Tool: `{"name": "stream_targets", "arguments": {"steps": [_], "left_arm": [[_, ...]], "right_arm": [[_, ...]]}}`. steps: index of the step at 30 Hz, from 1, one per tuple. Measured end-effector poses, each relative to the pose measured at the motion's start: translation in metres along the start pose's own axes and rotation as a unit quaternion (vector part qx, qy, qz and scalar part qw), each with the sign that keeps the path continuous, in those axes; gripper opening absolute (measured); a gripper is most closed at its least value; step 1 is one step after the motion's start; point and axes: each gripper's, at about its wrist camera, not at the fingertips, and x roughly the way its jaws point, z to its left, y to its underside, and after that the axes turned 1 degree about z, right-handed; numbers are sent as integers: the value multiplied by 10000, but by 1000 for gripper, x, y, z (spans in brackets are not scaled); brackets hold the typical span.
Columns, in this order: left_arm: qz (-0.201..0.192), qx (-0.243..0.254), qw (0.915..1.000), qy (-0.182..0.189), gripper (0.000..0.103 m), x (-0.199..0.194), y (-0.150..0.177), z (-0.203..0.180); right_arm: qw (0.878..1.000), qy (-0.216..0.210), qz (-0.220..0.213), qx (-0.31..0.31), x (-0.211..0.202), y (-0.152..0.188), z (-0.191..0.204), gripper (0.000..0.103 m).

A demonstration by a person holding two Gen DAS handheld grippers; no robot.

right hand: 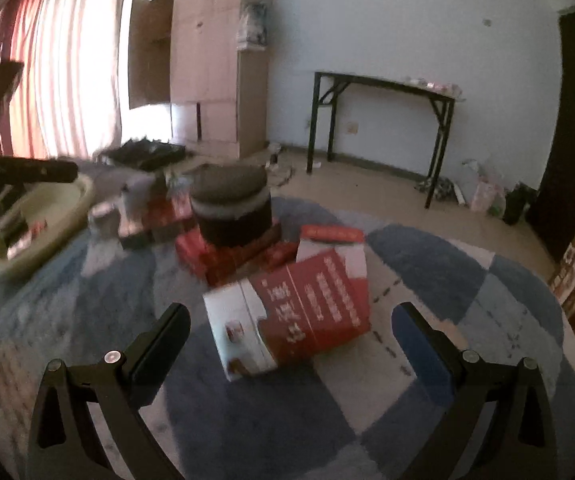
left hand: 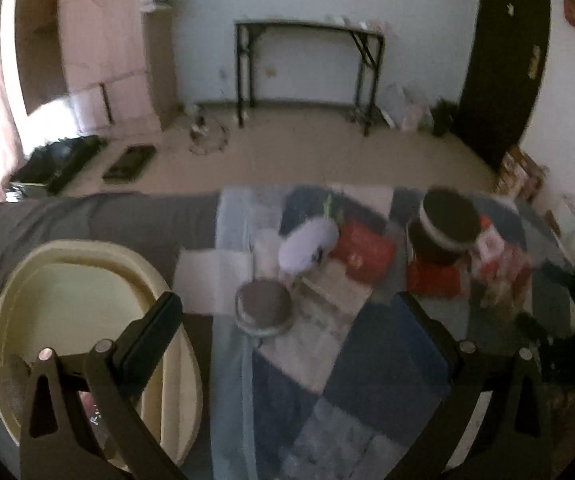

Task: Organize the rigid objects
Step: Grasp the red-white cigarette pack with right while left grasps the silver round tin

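Fingers (right hand: pixel 419 332) spread wide; red-and-white carton (right hand: pixel 291 312) lies flat, slanting up-right.

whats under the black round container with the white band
The black round container sits on flat red boxes stacked on the patchwork rug. How many boxes it covers is hidden.

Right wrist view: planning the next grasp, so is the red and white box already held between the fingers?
No, the red and white box lies on the blanket ahead of the open right gripper.

Red-white carton (right hand: pixel 291 312) blocks right hand-held gripper (right hand: pixel 291 320); bare rug (right hand: pixel 467 264) beside.
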Motion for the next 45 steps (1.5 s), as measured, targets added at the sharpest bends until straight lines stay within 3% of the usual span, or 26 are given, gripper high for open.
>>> {"name": "stream_targets", "arguments": {"steps": [8,11,12,20,25,28,35,40,45], "left_arm": [[146,-185,9986,474,103,21,6,15],[-50,152,9998,-66,103,32,8,2],[-5,190,9998,-90,102,37,9,2],[156,-35,9999,-4,97,52,12,13],[377,249,9988,-189,97,61,17,6],[394,224,9989,-116,97,63,17,4],[424,115,9990,-90,96,70,17,6],[431,2,9991,-32,67,71,15,9],[386,-58,9992,-124,53,70,15,12]], "right_arm": [[9996,91,248,-17,28,-10,-7,103],[9996,96,276,22,33,-13,-9,103],[9996,98,282,24,37,-12,-9,103],[9993,128,357,36,50,-11,-10,103],[9990,198,399,90,53,-11,-13,103],[9989,277,388,40,55,-11,-11,103],[9965,445,695,-154,62,-12,-2,103],[9890,687,1260,-369,69,-12,7,103],[9860,945,1308,-409,60,-21,6,103]]}}
